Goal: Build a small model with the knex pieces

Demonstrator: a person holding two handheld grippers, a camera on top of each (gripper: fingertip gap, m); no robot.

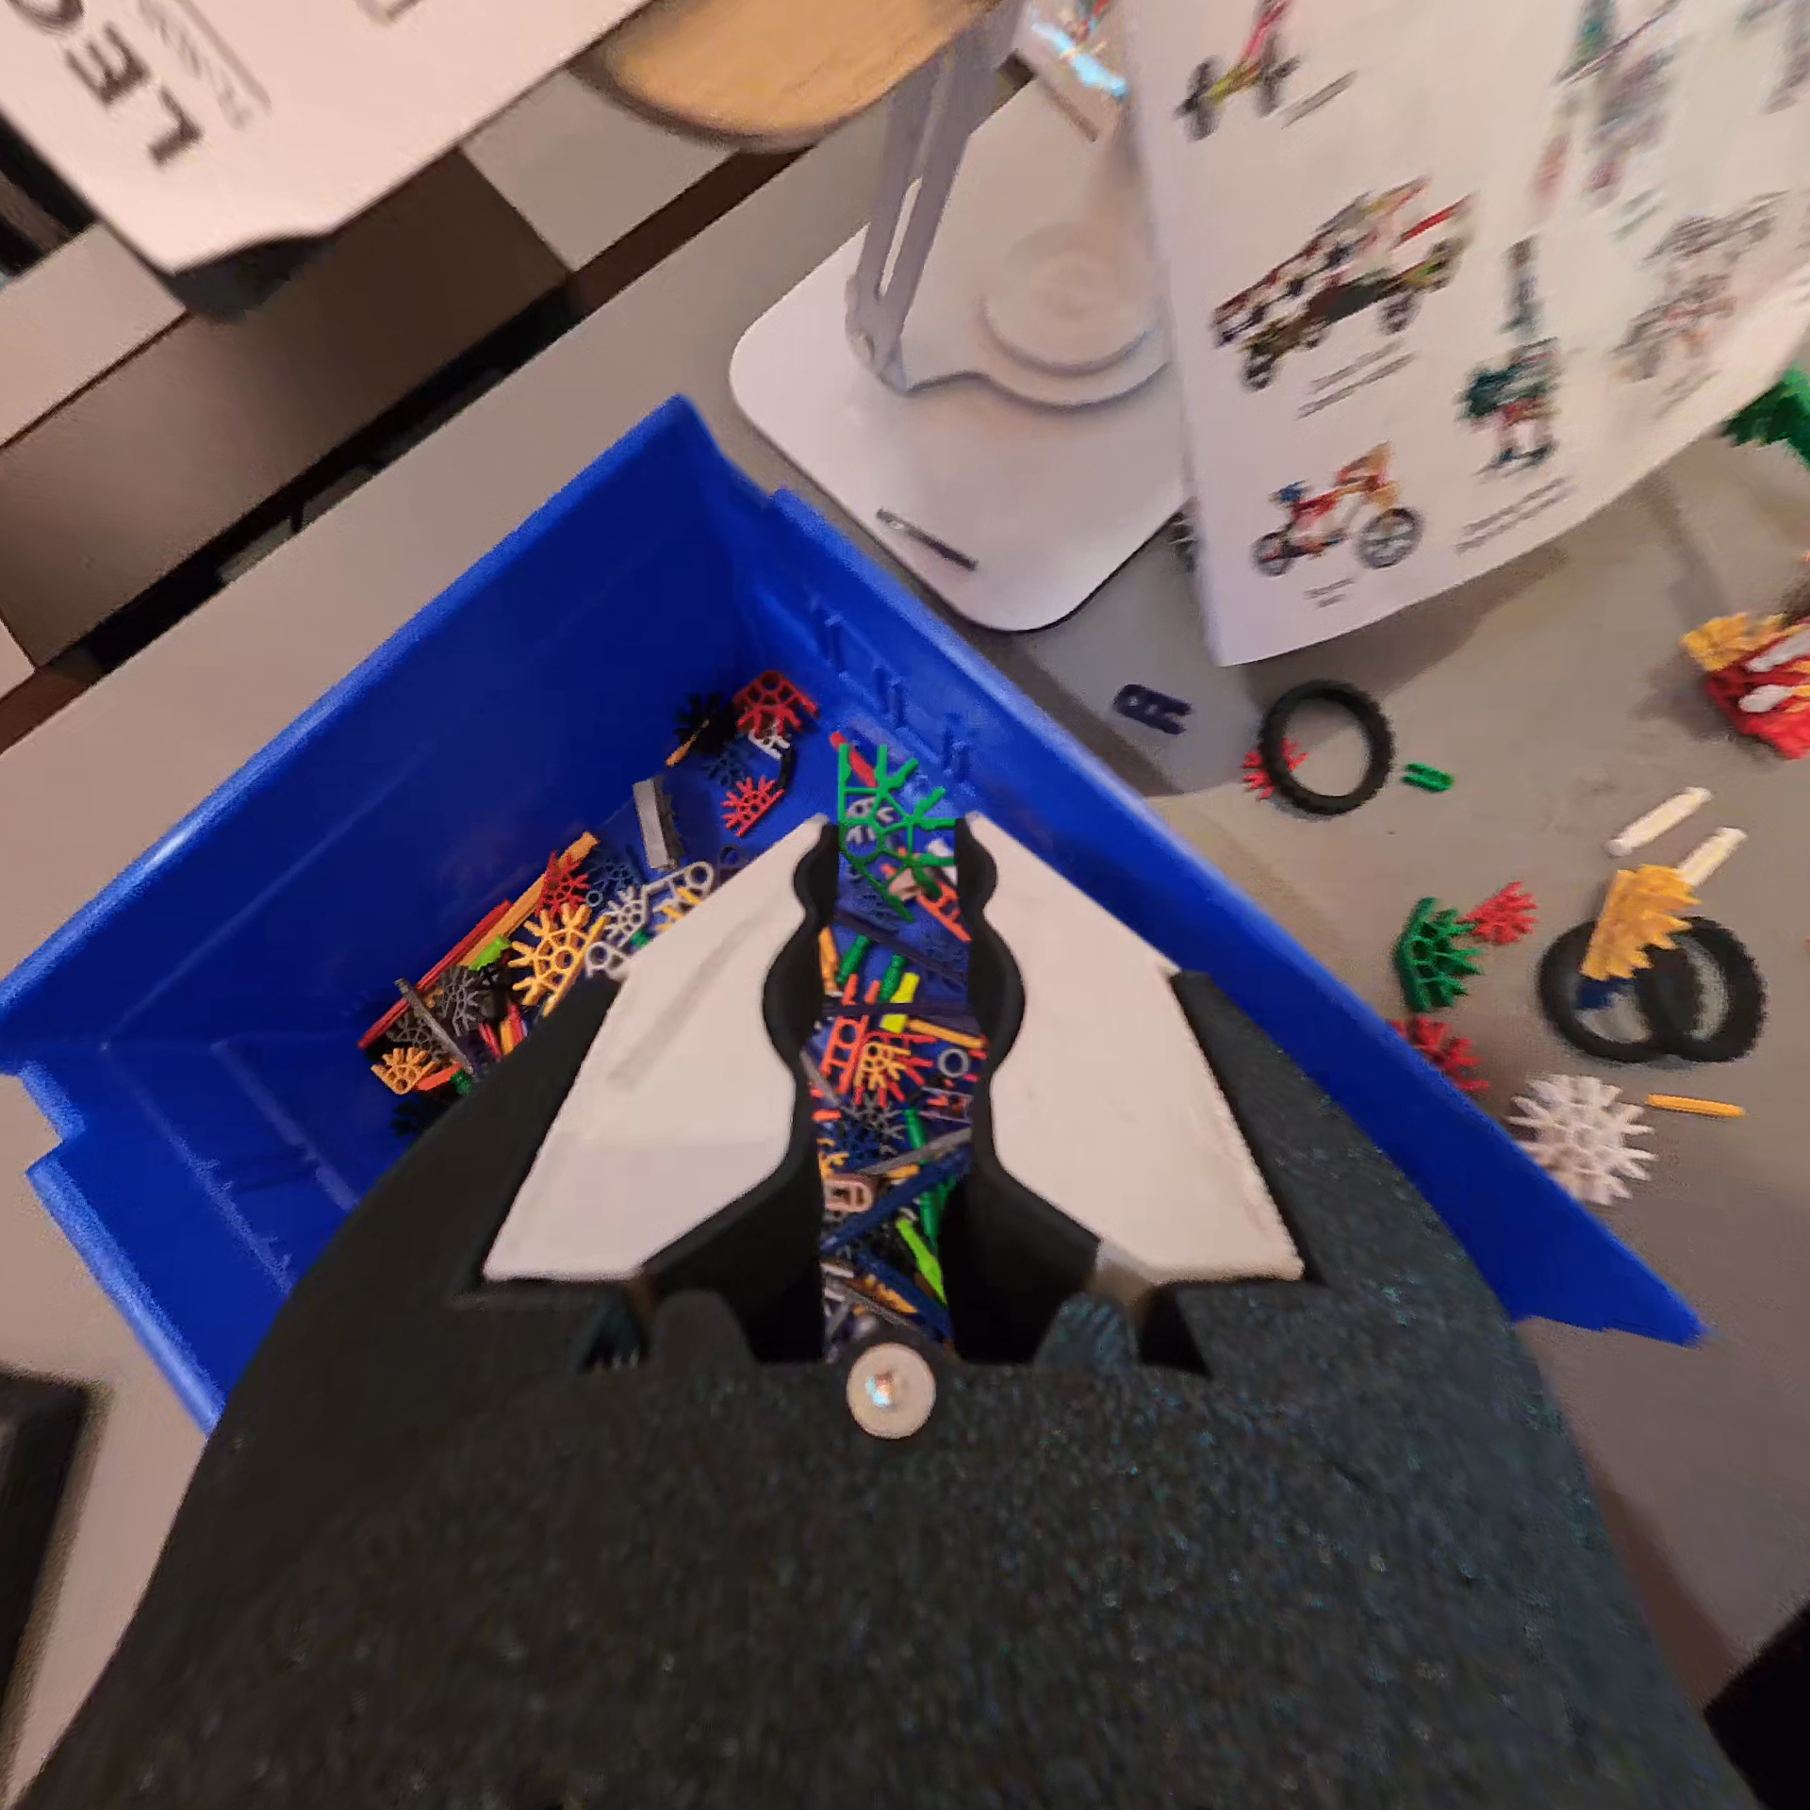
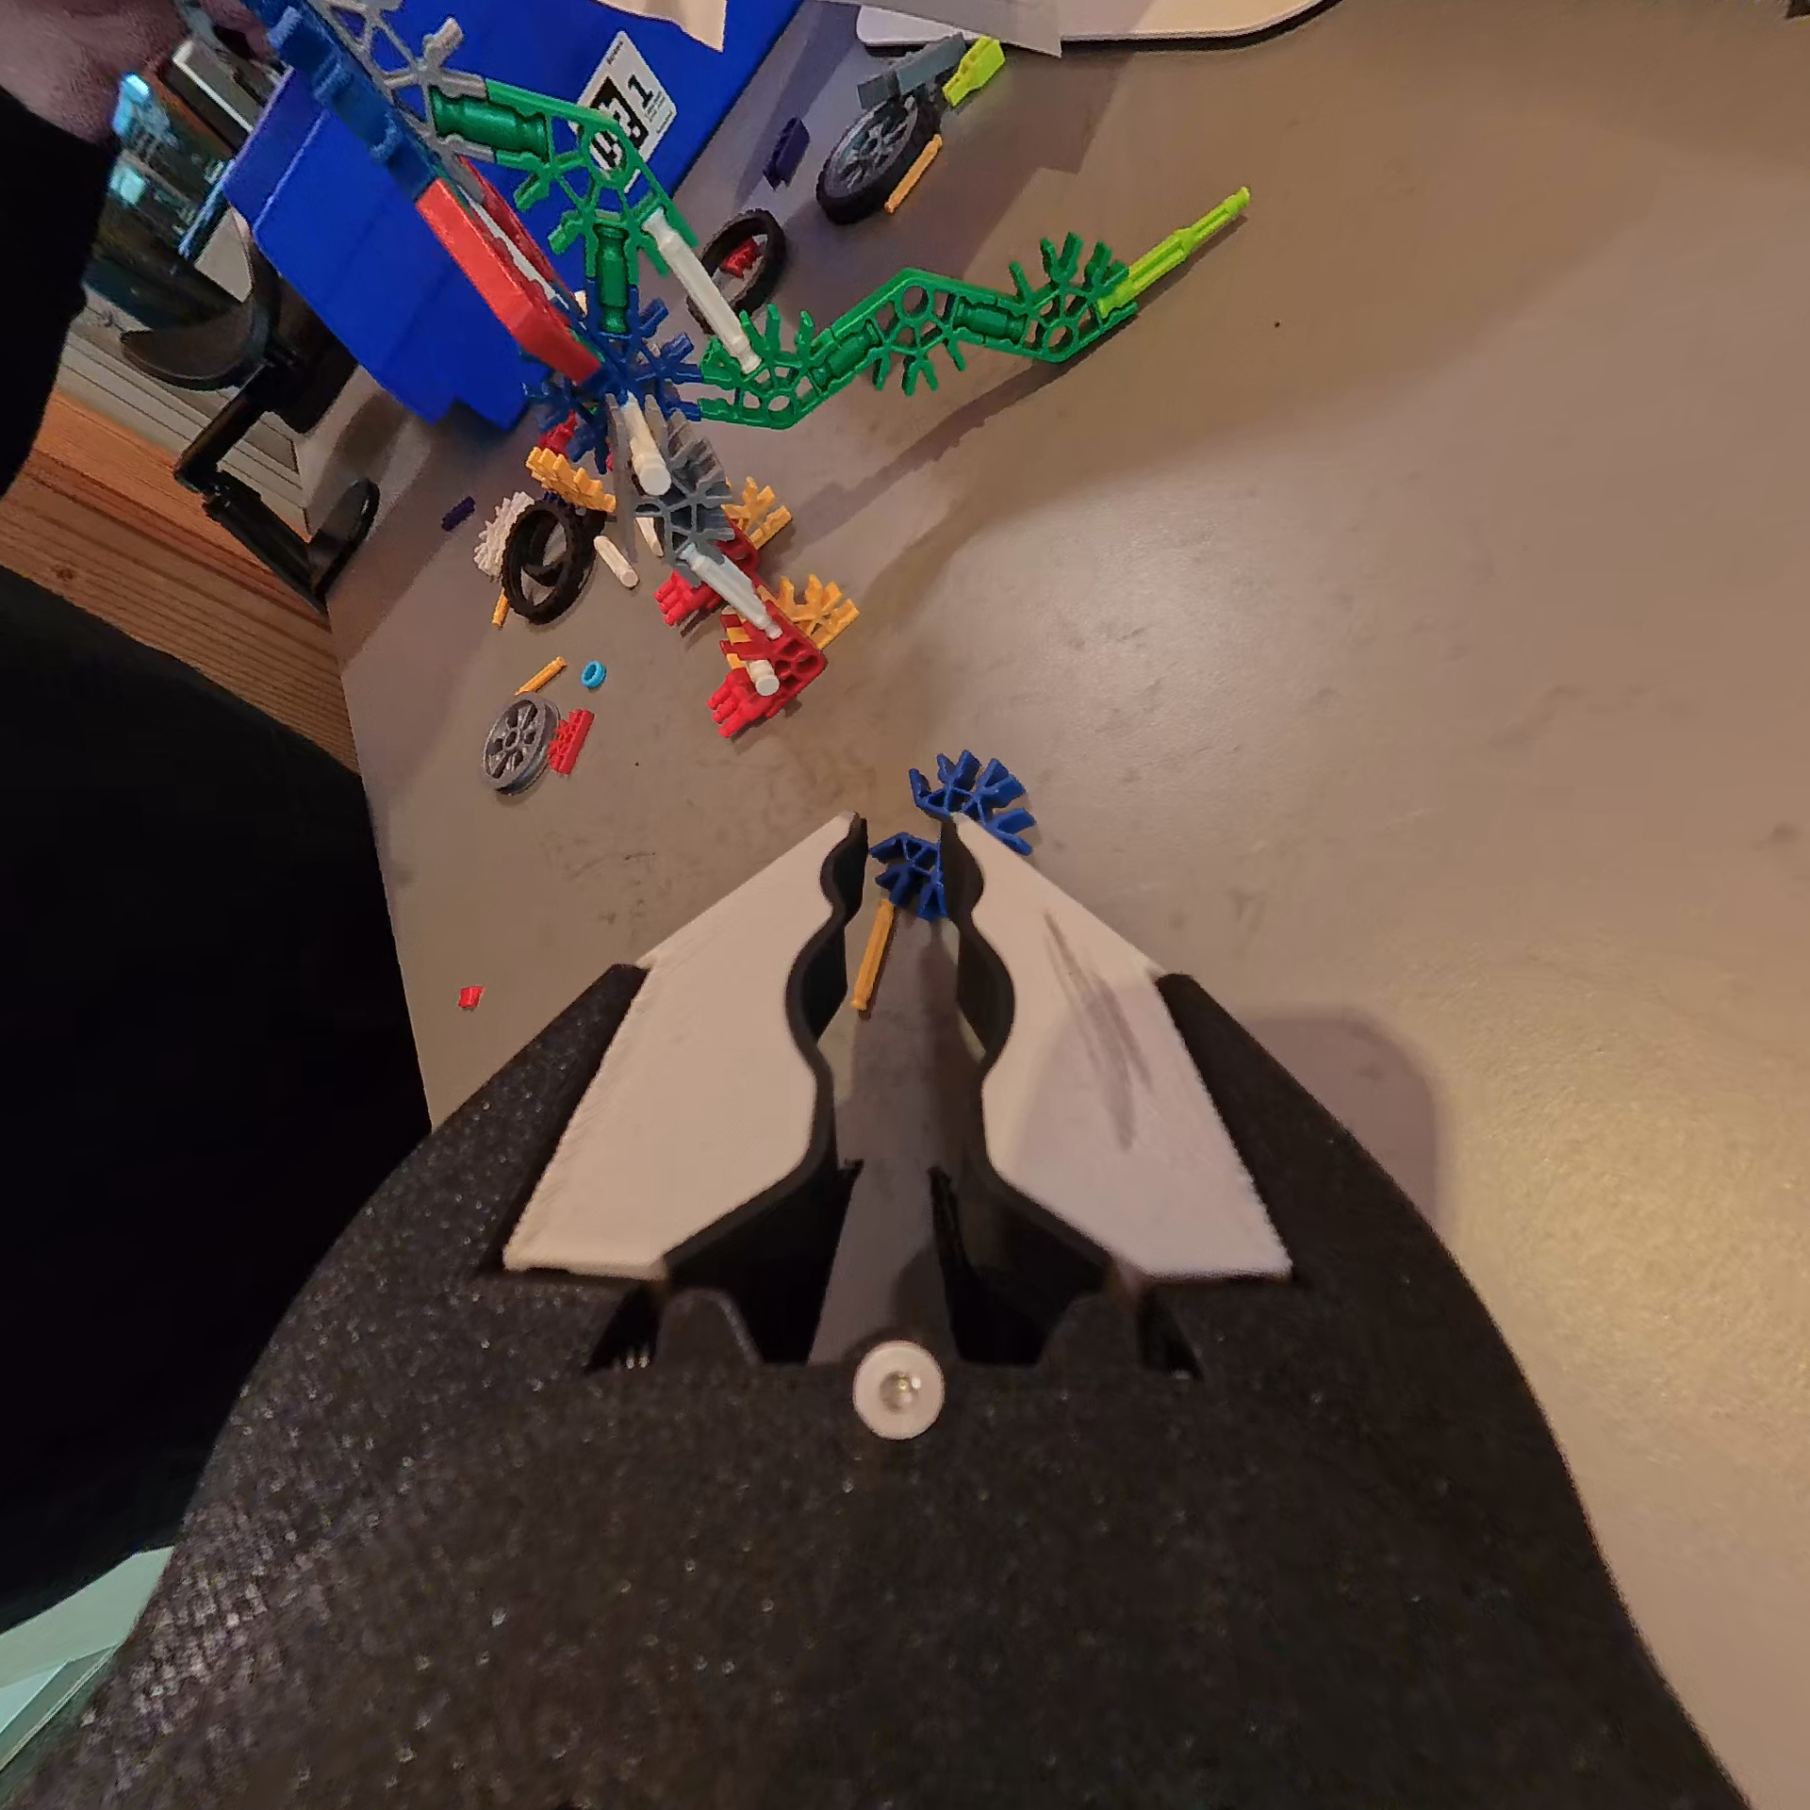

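My left gripper point(image 1: 893, 833) is open and empty over a blue bin point(image 1: 470, 705) holding many small colourful construction-toy rods and connectors. Its tips hover above a green connector point(image 1: 881, 813) near the bin's far wall. My right gripper point(image 2: 903, 828) is low over the grey table, jaws a little apart. A blue connector point(image 2: 911, 867) with an orange rod point(image 2: 872, 955) on it lies between the tips. A second blue connector point(image 2: 965, 788) lies just past them. I cannot tell whether the pads touch the first one.
A built model of green, blue, grey and red pieces point(image 2: 911, 323) stands ahead of the right gripper. Loose wheels point(image 1: 1655, 989) and connectors point(image 1: 1582, 1136) lie on the table. A white lamp base point(image 1: 979, 411) and a printed sheet point(image 1: 1420, 323) stand behind the bin. Spacing between my two grippers at the tips: around 40 cm.
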